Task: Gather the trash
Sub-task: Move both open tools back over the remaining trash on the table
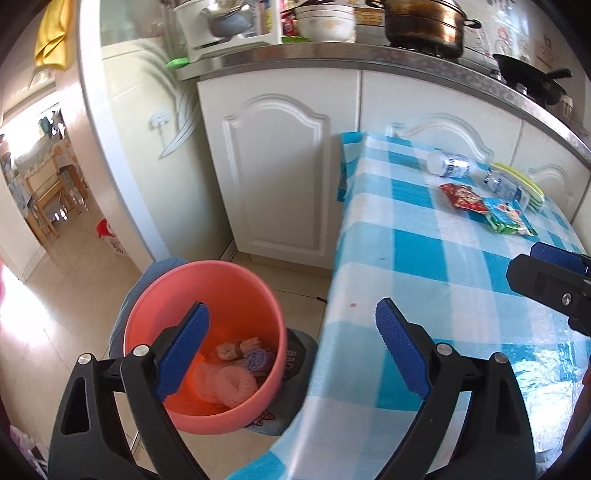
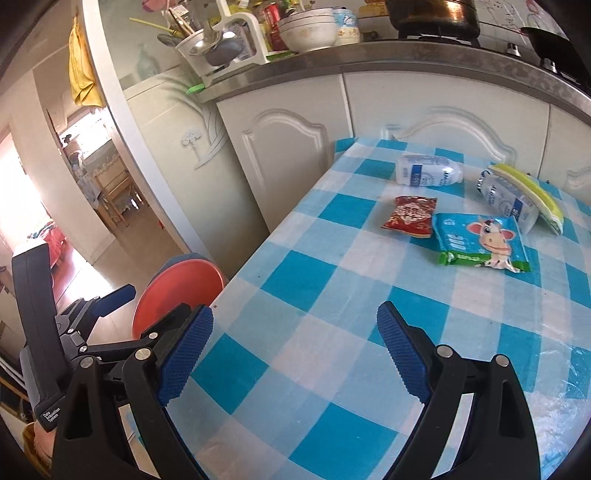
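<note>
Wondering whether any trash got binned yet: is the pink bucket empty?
Not empty. The left wrist view shows the pink bucket holding crumpled pink foam netting and other scraps at its bottom.

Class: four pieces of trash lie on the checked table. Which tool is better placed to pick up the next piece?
Probably the right tool: open, over the table, facing the red snack packet. The left tool straddles the table edge above the pink bucket.

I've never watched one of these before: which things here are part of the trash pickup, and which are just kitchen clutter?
Part of the job:
- pink bin
- red snack wrapper
- blue cow-print packet
- two white bottles
- open left gripper, open right gripper

Just lying about:
- copper pot
- bowls
- black pan
- yellow cloth
</note>
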Motion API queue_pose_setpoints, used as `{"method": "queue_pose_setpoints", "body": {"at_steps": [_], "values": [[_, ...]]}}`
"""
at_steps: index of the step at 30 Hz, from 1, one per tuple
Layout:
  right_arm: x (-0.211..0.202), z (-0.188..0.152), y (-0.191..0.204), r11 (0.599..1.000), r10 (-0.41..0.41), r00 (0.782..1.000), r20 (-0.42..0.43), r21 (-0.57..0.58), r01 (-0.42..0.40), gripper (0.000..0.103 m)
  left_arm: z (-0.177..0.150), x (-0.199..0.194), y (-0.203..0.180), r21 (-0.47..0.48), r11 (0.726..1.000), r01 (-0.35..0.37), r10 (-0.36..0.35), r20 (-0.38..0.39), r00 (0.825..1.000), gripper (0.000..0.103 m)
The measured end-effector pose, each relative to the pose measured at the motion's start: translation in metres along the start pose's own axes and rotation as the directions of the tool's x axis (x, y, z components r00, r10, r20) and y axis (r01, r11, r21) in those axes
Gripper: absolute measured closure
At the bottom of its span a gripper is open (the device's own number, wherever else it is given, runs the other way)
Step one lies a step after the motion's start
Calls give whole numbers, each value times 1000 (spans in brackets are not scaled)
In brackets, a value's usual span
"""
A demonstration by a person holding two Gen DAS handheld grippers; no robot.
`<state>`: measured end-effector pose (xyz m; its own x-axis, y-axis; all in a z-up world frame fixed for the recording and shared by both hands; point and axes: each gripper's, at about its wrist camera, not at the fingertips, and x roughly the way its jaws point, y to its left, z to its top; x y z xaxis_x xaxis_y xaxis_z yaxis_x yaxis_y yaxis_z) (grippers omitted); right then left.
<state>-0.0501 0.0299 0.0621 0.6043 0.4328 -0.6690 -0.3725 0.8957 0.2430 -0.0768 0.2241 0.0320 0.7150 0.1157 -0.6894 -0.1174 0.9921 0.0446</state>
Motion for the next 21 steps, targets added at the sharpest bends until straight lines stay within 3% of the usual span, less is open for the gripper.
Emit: {"method": "queue_pose_setpoints", "body": {"at_steps": [21], "values": [[-67, -22, -109, 979, -102, 990, 96, 184, 83, 13, 14, -20, -109, 205, 978, 40, -47, 31, 998, 11]]}}
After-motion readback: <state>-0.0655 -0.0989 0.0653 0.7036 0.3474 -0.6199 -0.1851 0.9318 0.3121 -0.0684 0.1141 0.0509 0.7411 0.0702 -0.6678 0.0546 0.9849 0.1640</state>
